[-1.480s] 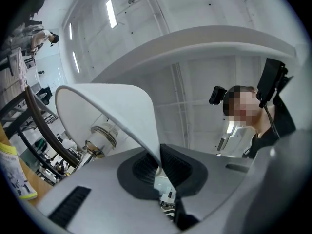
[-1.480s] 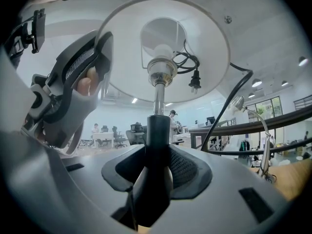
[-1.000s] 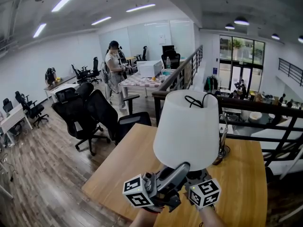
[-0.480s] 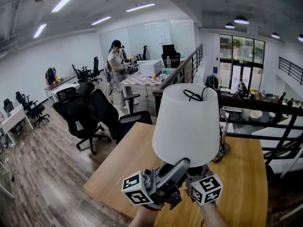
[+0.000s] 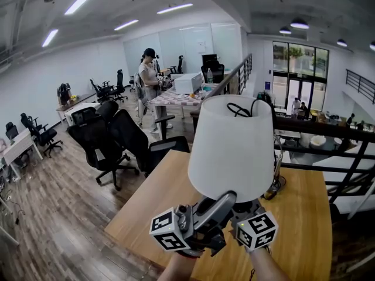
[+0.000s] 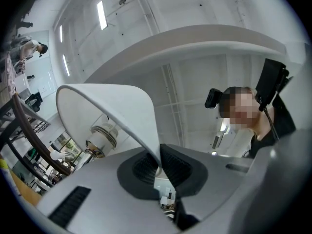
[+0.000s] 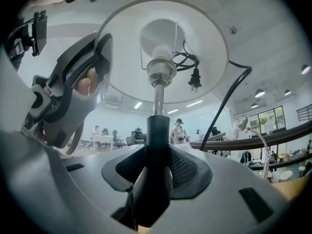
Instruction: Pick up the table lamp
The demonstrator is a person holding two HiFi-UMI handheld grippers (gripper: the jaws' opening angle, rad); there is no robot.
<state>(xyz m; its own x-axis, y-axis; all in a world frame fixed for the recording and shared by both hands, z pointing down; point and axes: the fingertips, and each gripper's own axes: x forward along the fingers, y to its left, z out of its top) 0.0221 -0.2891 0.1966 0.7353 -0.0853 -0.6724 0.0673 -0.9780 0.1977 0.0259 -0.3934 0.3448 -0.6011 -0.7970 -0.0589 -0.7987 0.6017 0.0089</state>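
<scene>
The table lamp's white shade [image 5: 231, 148] hangs in the air above the wooden table [image 5: 293, 221], with its black cord and plug [image 7: 194, 79] tucked inside the shade. My left gripper [image 5: 224, 202] reaches up from the lower left and is shut on the shade's lower rim [image 6: 146, 130]; the thin rim runs between its pads [image 6: 178, 165]. The bulb socket [image 6: 100, 136] shows under the shade. My right gripper [image 7: 156, 165] is shut on the lamp's dark stem [image 7: 157, 130] just below the shade. In the head view the shade hides its jaws; only its marker cube [image 5: 256, 230] shows.
A small gooseneck desk lamp [image 5: 275, 180] stands on the table behind the shade. A black railing [image 5: 328, 134] runs along the table's far side. Black office chairs [image 5: 111, 139] stand on the wood floor to the left. A person [image 5: 147, 78] stands by a far desk.
The lamp and both grippers have risen a little together. The person in the background has stepped to the right.
</scene>
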